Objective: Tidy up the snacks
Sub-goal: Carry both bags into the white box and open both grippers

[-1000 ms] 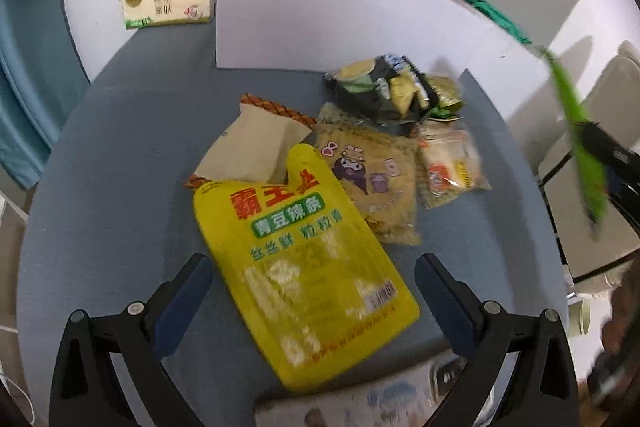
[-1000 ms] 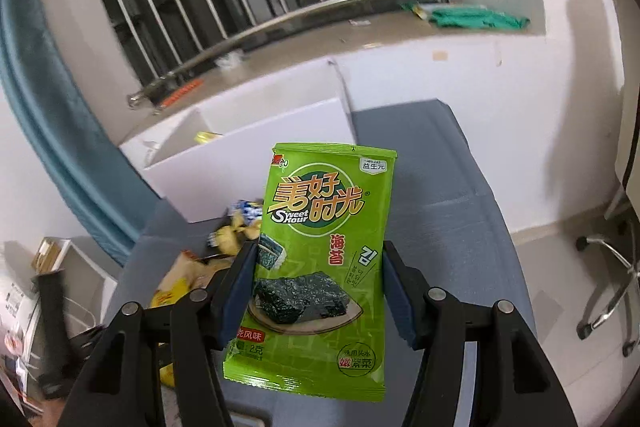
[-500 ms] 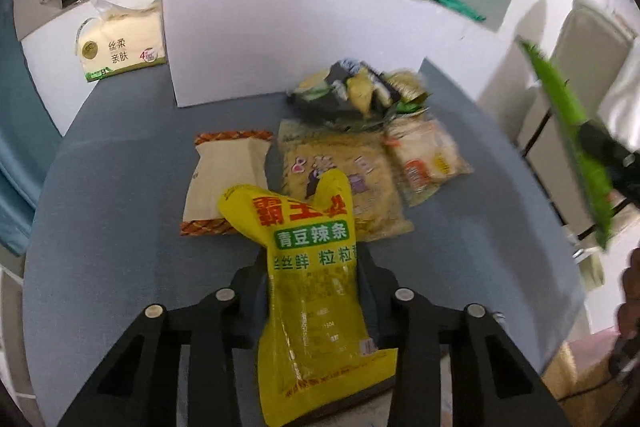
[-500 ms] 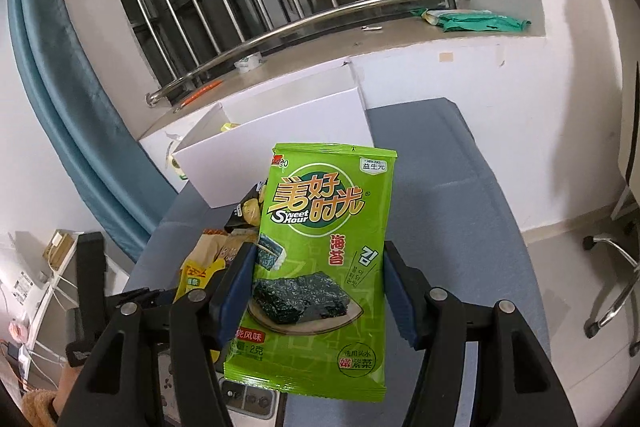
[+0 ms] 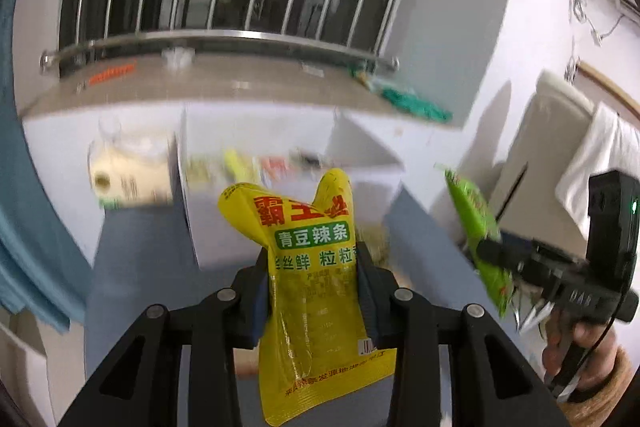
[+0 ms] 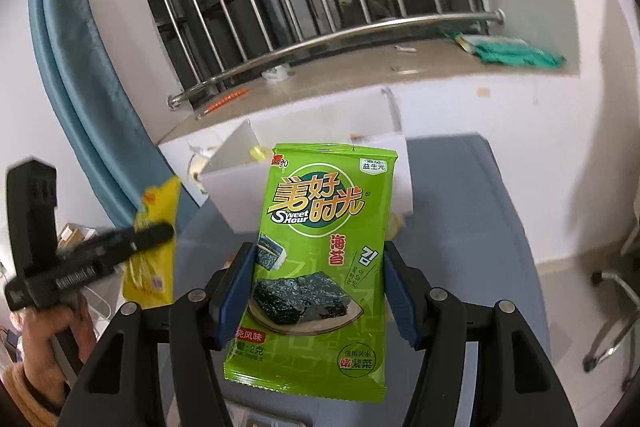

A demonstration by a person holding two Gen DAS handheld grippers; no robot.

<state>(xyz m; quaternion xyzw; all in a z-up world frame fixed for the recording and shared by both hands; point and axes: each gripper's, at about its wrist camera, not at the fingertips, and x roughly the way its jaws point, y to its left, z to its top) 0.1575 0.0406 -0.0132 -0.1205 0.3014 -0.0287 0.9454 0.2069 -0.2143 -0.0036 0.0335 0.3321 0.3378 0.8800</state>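
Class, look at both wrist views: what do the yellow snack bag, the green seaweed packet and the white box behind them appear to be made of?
Yellow snack bag: soft glossy plastic film, probably; it creases and droops between the fingers. Green seaweed packet: smooth printed film with crimped end seals, possibly foil-lined. White box: matte, flat, thin walls, likely cardboard or foam board; the blur leaves it open.

Two snack packets held up, one box

One yellow packet (image 5: 310,279), one green seaweed packet (image 6: 320,259), one white box (image 6: 304,183), one tissue pack (image 5: 132,175), two grippers.
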